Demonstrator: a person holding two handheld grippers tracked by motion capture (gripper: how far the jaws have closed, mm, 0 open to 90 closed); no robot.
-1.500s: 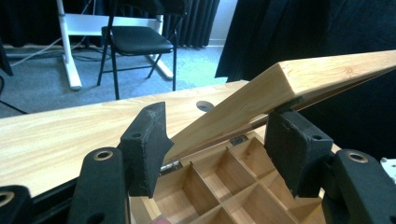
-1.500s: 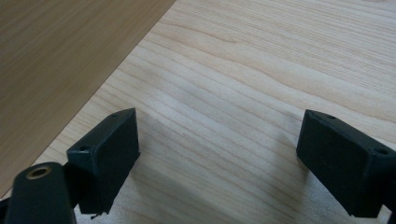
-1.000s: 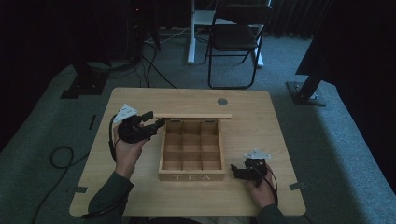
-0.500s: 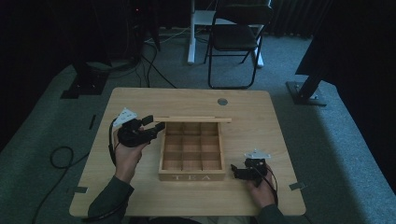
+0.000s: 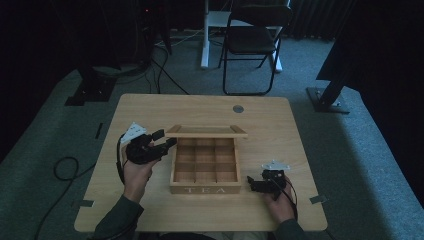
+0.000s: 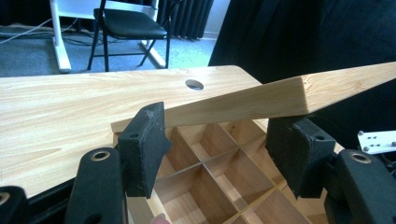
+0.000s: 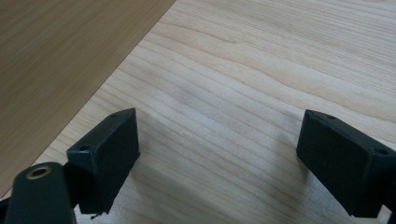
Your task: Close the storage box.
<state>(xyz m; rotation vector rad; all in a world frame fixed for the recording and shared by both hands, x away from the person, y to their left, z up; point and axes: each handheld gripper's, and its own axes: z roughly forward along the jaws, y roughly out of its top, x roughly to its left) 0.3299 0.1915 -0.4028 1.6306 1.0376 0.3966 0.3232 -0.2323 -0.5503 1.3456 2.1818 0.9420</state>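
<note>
Now lower: lid (image 5: pixel 206 131) over tea box (image 5: pixel 205 170).

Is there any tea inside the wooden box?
No, the compartments of the wooden box are bare wood under its raised lid.

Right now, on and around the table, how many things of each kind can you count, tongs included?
Tea box: 1
Tongs, left and right: 2
Folding chair behind the table: 1
Table: 1
Total: 5
</note>
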